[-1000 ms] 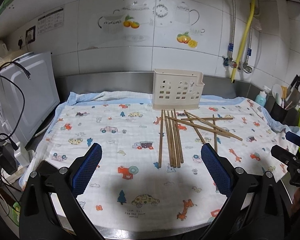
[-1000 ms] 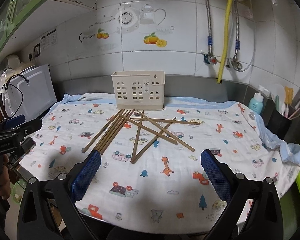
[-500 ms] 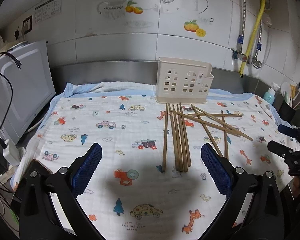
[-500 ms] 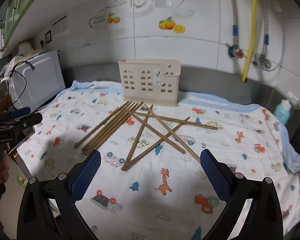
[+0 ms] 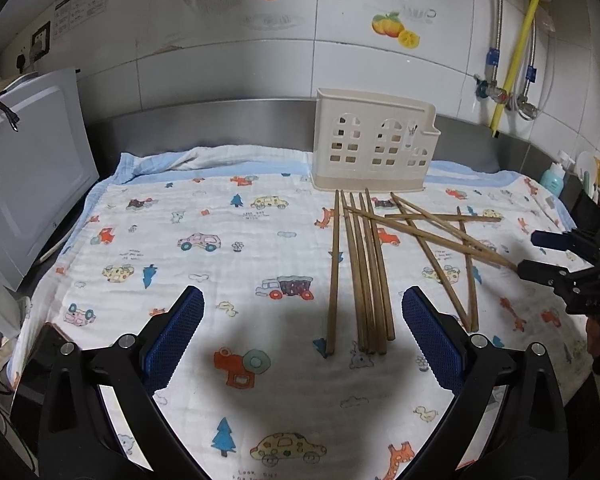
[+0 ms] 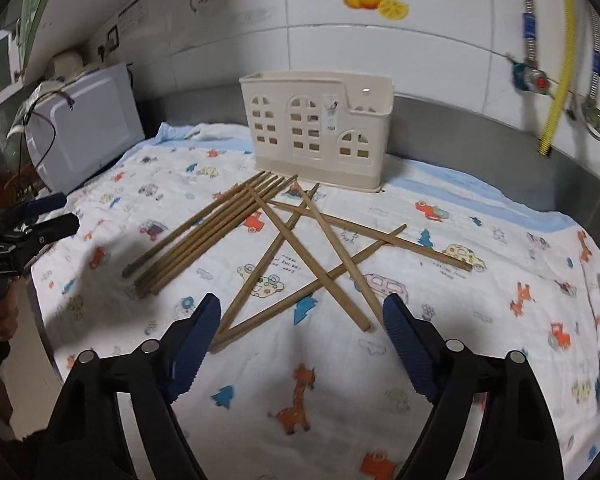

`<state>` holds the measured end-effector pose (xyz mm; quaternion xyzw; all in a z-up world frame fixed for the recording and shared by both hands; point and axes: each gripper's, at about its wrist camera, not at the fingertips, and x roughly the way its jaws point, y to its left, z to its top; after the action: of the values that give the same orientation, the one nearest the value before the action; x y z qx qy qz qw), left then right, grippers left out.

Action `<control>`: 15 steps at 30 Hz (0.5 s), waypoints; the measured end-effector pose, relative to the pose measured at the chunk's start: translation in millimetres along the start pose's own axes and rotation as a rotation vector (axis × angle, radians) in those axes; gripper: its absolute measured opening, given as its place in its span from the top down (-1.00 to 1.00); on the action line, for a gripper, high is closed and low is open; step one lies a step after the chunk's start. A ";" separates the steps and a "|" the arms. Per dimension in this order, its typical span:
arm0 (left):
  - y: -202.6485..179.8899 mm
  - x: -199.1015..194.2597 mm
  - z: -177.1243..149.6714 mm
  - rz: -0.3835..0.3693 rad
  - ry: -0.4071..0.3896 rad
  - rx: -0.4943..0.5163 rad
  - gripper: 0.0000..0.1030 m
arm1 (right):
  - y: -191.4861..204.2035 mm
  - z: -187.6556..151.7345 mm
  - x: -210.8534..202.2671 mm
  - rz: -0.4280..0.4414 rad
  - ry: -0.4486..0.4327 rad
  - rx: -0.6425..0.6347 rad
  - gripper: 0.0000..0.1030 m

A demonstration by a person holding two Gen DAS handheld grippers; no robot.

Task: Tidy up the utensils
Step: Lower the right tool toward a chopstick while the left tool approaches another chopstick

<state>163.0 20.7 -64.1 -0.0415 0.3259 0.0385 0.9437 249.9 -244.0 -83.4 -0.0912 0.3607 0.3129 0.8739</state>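
Kitchen counter, utensil sorting: the right gripper (image 6: 300, 320) has been brought in closer and lower over the crossed chopsticks (image 6: 300, 248), whose near tips now lie just ahead of and between its pads. Its jaws have just been closing but are not clenched; nothing is pressed between them yet. The left gripper (image 5: 302, 328) has also been moved nearer, jaws released and wide, w/ the ends of the parallel sticks (image 5: 360, 272) just ahead, toward its right pad. A first pick-up appears to be set up; no stick has been lifted, and none is seen in the holder (image 6: 316, 132), which stands upright well ahead of both tools at the far edge of the cloth (image 6: 460, 320).

Hard to read: the holder's inside is hidden by its front wall, so compartments can't be told apart. Which crossed stick lies on top is unclear. The right tool is cut off at the left view's edge. Only part of a hand (image 6: 4, 316) is seen.
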 end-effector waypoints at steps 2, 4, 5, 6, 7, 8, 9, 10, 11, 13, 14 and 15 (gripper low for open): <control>-0.2 4.9 0.0 -0.004 0.007 -0.003 -0.90 | -2.6 0.7 8.2 0.018 0.022 -0.016 -0.32; -0.7 9.3 0.1 -0.004 0.013 -0.002 -0.90 | -4.2 1.0 15.8 0.020 0.036 -0.037 -0.22; -1.0 10.8 0.0 -0.002 0.013 0.000 -0.90 | -5.9 1.3 19.0 0.026 0.044 -0.039 -0.19; -1.4 12.6 -0.2 -0.002 0.013 0.003 -0.90 | -8.1 1.3 23.3 0.033 0.055 -0.039 -0.11; -1.5 13.9 -0.3 -0.003 0.014 0.006 -0.90 | -10.0 1.3 27.0 0.030 0.061 -0.043 -0.08; -1.9 16.1 -0.5 -0.003 0.018 0.010 -0.90 | -11.8 1.5 29.7 0.035 0.066 -0.041 -0.05; -2.0 18.1 -0.6 -0.003 0.023 0.013 -0.90 | -14.5 1.7 33.4 0.047 0.077 -0.034 0.01; -1.8 20.6 -0.7 -0.003 0.028 0.017 -0.90 | -15.9 1.9 35.4 0.044 0.083 -0.033 0.04; -1.9 21.7 -0.8 -0.003 0.031 0.019 -0.88 | -16.7 2.0 37.4 0.037 0.085 -0.043 0.09; -1.4 24.7 -1.0 -0.005 0.033 0.019 -0.88 | -17.1 1.8 40.7 0.046 0.096 -0.053 0.15; -0.9 25.8 -1.1 -0.007 0.035 0.018 -0.88 | -16.4 1.7 41.9 0.041 0.097 -0.061 0.17; -0.4 27.4 -1.2 -0.010 0.039 0.016 -0.88 | -16.2 1.7 43.1 0.043 0.100 -0.070 0.18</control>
<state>183.8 21.4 -82.0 -0.0362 0.3442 0.0303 0.9377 284.3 -235.5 -112.9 -0.1297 0.3947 0.3389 0.8441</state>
